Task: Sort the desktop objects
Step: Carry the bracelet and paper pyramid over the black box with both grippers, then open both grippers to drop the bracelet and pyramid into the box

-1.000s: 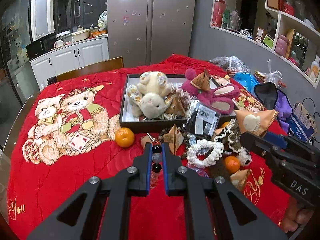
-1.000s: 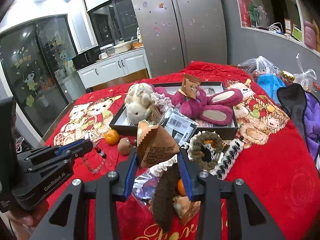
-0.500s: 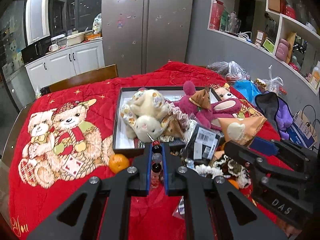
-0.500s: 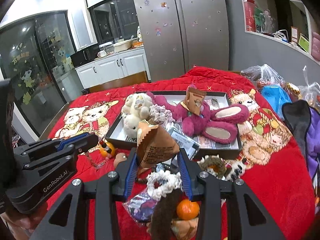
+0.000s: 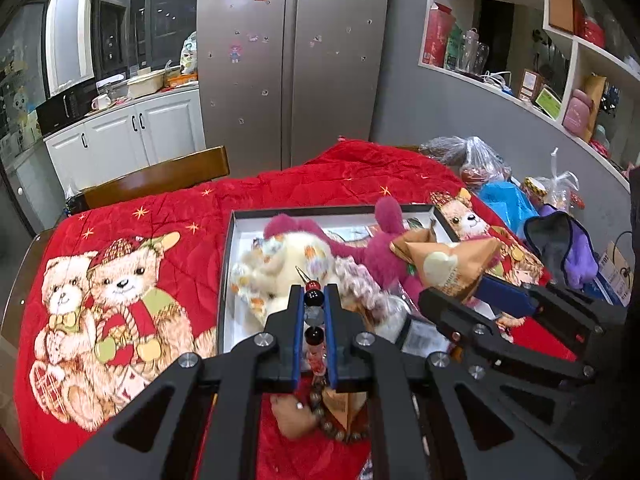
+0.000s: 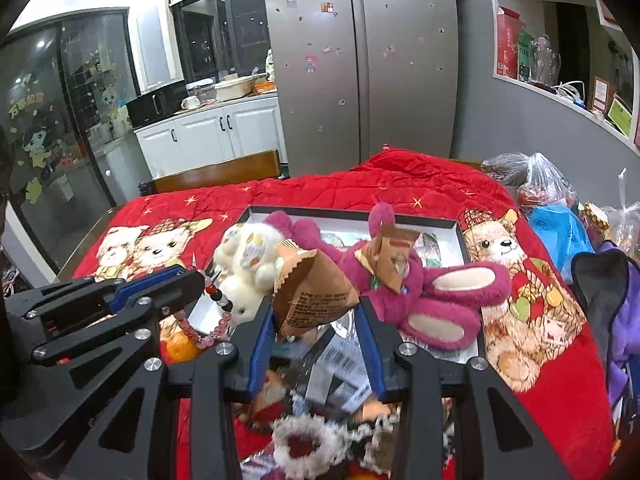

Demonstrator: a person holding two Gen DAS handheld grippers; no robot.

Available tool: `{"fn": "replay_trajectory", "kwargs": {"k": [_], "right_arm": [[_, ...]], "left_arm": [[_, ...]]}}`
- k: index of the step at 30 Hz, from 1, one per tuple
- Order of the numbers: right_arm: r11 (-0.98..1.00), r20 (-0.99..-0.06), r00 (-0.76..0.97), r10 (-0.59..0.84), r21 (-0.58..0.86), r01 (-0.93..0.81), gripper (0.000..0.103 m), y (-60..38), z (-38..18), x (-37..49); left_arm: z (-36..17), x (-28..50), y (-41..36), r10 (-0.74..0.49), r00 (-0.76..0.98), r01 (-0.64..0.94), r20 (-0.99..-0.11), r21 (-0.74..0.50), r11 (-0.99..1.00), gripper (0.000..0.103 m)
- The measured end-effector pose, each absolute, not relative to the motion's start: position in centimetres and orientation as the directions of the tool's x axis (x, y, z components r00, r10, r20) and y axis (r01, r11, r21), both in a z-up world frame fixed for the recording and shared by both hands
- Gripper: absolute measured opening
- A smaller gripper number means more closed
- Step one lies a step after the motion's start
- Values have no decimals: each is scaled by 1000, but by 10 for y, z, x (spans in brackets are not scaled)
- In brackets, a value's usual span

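Observation:
My left gripper (image 5: 314, 300) is shut on a bead bracelet (image 5: 313, 298) with black, grey and pink beads, held above the near edge of the dark tray (image 5: 240, 216). The bracelet hangs from that gripper in the right wrist view (image 6: 218, 312). My right gripper (image 6: 316, 312) is shut on a brown pyramid snack packet (image 6: 312, 296), also over the tray's near edge; the packet shows in the left wrist view (image 5: 444, 268). The tray (image 6: 460, 228) holds a cream plush toy (image 5: 280, 268), a magenta plush bear (image 6: 420, 292) and another brown packet (image 6: 392, 256).
A red teddy-print blanket (image 5: 152, 232) covers the table. Near me lie an orange (image 6: 180, 348), a barcode-labelled packet (image 6: 340, 364), a white scrunchie (image 6: 304, 444) and a wooden bead bracelet (image 5: 336, 432). Bags (image 6: 556, 228) crowd the right side. A chair back (image 5: 156, 178) stands behind.
Both grippers have moved forward and up toward the tray, carrying the bracelet and the packet. The loose items on the blanket have slipped below and behind them.

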State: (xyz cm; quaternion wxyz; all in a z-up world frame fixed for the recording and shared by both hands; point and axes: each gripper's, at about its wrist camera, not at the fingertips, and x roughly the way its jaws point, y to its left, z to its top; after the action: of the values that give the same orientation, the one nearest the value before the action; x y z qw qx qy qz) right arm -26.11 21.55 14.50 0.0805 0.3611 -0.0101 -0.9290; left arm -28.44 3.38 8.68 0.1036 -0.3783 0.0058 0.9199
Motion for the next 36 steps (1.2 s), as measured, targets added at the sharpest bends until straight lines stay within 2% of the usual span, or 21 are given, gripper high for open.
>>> {"fn": "replay_trajectory", "kwargs": {"k": [11, 31, 33, 34, 35, 36], "right_arm": [[-993, -693, -711, -121, 80, 91, 40, 230, 137, -298], [-990, -708, -692, -140, 84, 115, 42, 211, 124, -331], [-991, -709, -693, -128, 71, 111, 45, 210, 123, -333], [-992, -707, -696, -122, 67, 106, 46, 210, 122, -333], [-993, -706, -699, -115, 62, 101, 48, 209, 121, -333], [-993, -710, -695, -113, 62, 99, 48, 209, 121, -334]], "left_arm": [[87, -317, 33, 173, -708, -181, -684, -61, -982, 10], [66, -344, 22, 104, -709, -142, -698, -3, -990, 11], [61, -347, 22, 99, -699, -144, -708, 4, -990, 25], [59, -349, 21, 98, -695, -146, -712, 7, -989, 46], [58, -349, 20, 72, -707, -126, -704, 26, -992, 54], [58, -350, 18, 54, -721, -111, -691, 38, -993, 57]]}}
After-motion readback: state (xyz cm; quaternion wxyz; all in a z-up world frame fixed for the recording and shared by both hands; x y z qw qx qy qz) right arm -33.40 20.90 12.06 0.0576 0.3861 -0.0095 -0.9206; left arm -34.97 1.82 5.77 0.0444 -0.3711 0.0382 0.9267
